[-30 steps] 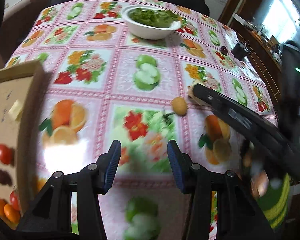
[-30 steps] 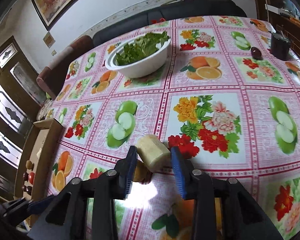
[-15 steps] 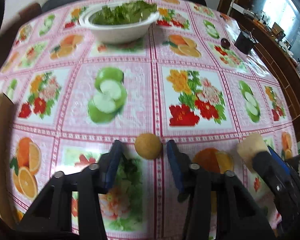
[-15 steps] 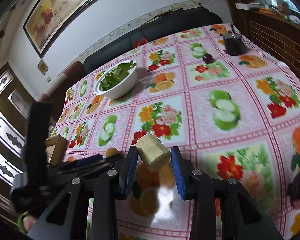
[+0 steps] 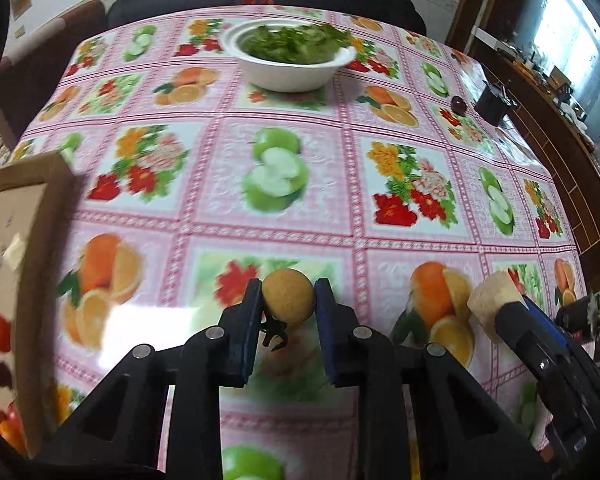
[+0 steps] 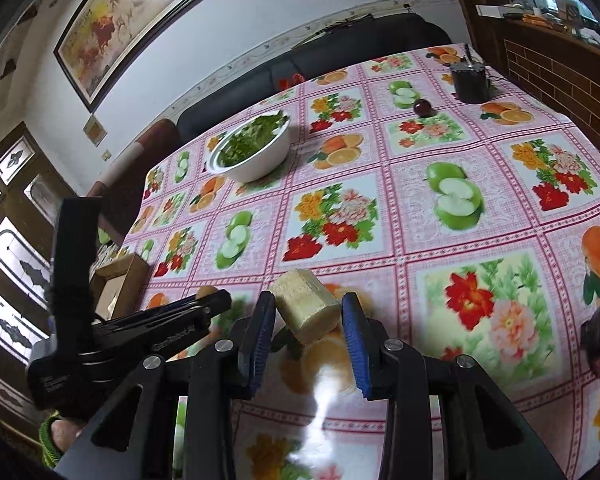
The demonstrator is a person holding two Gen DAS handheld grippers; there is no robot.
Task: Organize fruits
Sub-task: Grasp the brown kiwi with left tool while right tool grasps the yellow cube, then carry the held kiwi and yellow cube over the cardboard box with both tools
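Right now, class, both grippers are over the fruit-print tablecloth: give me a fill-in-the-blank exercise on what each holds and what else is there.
1. The left gripper is shut on a small round ____ fruit.
2. The right gripper holds a pale cut ____.
3. The white bowl holds green ____.

Missing words: tan; cylinder; leaves

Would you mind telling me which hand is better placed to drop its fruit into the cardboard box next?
Left. Its tongs are shut on the round tan fruit, and the cardboard box sits just to their left. The right tongs hold the pale cut chunk farther away, with the left tool between them and the box.
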